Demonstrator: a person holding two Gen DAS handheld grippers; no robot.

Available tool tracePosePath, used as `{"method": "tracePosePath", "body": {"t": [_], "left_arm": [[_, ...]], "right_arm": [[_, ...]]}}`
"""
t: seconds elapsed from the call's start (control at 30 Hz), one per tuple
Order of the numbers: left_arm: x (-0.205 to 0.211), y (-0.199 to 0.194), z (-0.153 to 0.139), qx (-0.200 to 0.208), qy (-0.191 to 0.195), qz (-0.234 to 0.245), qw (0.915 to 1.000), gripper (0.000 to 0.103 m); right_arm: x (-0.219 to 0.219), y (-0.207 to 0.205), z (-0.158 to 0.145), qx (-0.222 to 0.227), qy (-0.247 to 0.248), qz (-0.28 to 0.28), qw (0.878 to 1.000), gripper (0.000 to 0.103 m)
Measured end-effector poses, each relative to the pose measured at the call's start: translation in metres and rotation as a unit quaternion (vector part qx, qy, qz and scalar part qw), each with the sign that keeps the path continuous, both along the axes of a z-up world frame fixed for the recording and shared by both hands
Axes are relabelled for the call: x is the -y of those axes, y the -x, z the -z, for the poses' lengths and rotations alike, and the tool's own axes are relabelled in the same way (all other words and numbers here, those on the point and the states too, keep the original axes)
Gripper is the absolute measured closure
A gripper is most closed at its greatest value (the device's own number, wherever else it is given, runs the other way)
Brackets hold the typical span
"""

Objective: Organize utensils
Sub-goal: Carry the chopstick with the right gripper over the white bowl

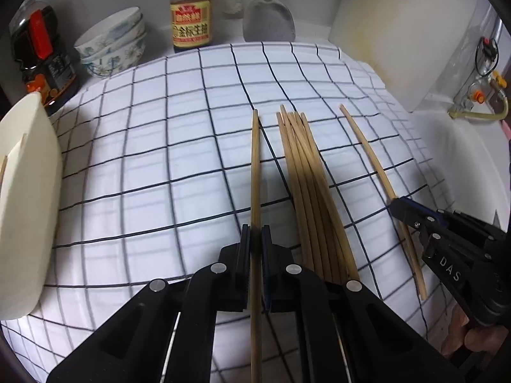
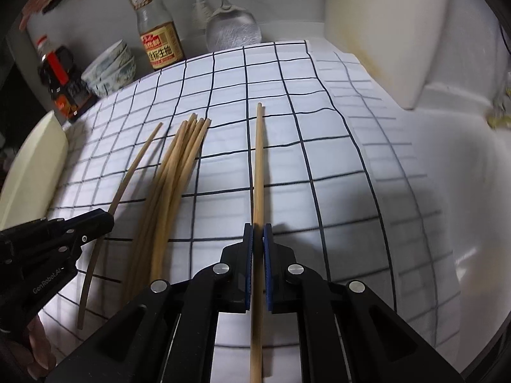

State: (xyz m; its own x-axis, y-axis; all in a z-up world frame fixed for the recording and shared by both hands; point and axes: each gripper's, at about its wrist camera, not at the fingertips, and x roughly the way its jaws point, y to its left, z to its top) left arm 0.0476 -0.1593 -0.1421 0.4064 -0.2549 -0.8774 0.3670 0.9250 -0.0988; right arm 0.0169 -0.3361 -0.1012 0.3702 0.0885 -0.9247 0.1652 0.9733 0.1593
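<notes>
While jaws pinch it, each chopstick [image 1: 255, 172] runs between them.

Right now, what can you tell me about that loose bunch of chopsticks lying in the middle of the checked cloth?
The bunch of chopsticks is a handful of slim, pale wooden-looking sticks lying flat on the white checked cloth. They overlap and fan slightly, tips pointing toward the back wall. Neither tool touches them: the left tool clamps a separate single stick on one side, and the right tool clamps another on the other side.
</notes>
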Motion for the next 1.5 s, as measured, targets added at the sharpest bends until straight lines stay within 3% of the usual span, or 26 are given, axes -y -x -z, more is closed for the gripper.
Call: {"method": "tracePosePath", "body": {"t": [0.33, 0.73, 1.1, 1.5], "left_arm": [[-0.055, 0.008, -0.067, 0.031, 0.033, -0.011, 0.9989, 0.096], [-0.189, 0.0, -0.123, 0.076, 0.04, -0.111, 0.9901, 0.096], [-0.296, -0.024, -0.107, 0.06, 0.026, -0.201, 0.9775, 0.096], [-0.329, -0.057, -0.07, 0.026, 0.027, -0.217, 0.9754, 0.096]], "right_arm": [[-0.045, -0.006, -0.064, 0.034, -0.015, -0.022, 0.999, 0.097], [-0.167, -0.058, -0.121, 0.079, -0.056, -0.118, 0.988, 0.097], [-0.283, -0.113, -0.107, 0.067, -0.091, -0.198, 0.974, 0.097], [-0.357, -0.15, -0.065, 0.007, -0.092, -0.226, 0.97, 0.097]]}}
